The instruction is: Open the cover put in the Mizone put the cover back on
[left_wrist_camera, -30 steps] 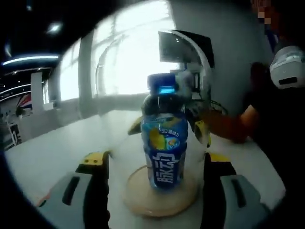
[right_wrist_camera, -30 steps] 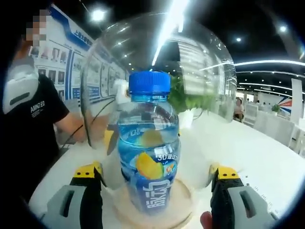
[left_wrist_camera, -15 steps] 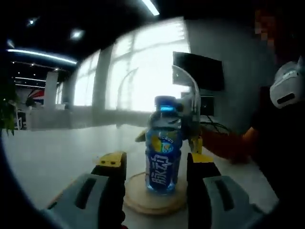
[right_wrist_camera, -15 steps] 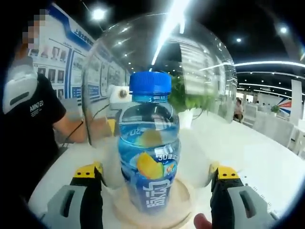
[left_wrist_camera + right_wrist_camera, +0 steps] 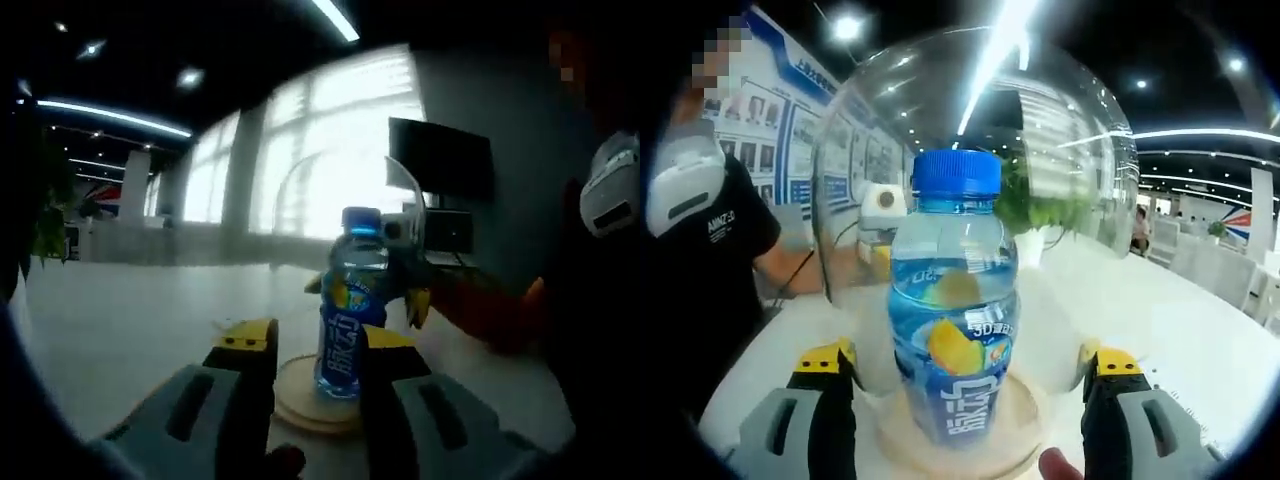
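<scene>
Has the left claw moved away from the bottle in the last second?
Yes. In the left gripper view the Mizone bottle and its wooden base now look smaller and farther off, so the left claw has backed away, its jaws closer together.

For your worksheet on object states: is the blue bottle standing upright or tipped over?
Upright. The bottle stands on the round wooden base, blue cap at the top; the left gripper view shows the same.

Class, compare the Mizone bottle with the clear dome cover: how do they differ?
The Mizone bottle is blue-capped, labelled and stands upright on the wooden base; the dome cover is plain, larger and tilted behind it. Both are see-through.
</scene>
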### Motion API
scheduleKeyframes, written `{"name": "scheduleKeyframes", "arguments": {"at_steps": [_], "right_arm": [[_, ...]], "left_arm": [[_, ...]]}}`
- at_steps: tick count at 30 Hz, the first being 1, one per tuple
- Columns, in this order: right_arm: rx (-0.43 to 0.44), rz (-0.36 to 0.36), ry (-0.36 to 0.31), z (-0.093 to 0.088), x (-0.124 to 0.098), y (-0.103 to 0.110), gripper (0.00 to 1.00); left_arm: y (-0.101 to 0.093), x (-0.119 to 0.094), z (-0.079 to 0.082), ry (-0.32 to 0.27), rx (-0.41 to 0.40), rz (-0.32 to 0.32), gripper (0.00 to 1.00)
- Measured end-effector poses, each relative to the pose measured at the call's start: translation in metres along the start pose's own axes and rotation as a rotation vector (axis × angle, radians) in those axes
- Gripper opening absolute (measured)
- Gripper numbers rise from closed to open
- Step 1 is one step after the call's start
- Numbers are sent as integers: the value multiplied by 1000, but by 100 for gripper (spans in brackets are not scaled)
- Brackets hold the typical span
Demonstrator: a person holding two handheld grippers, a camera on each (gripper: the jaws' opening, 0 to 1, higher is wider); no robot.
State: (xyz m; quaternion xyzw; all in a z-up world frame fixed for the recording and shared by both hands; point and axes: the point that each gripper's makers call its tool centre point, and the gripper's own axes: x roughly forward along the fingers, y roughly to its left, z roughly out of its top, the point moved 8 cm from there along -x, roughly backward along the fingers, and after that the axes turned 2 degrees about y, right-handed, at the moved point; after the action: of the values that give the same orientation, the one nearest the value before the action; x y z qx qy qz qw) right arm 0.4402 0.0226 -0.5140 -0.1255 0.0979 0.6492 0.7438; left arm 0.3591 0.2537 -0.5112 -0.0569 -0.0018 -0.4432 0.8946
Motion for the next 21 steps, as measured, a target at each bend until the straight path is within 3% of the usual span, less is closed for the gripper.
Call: {"name": "scheduleKeyframes", "arguments": {"at_steps": [2, 5, 8, 13, 17, 21], "right_arm": [[-1, -1, 1, 0, 0, 0, 87], [-2, -2, 1, 0, 0, 1, 87], [-3, -2, 0, 0, 0, 1, 87], [-5, -5, -3, 0, 0, 2, 87], [-6, -5, -5, 0, 0, 2, 87], [-8, -8, -3, 0, 0, 3, 87]], "left_arm": [[-5, -3, -2, 13, 13, 13, 25], [-14, -6, -3, 47, 96, 63, 24], [-24, -11, -3, 20, 116, 74, 24], [-24, -29, -6, -55, 65, 125, 23], [-23, -38, -16, -90, -61, 85, 23], [-19, -45, -16, -110, -39, 96, 22]]}}
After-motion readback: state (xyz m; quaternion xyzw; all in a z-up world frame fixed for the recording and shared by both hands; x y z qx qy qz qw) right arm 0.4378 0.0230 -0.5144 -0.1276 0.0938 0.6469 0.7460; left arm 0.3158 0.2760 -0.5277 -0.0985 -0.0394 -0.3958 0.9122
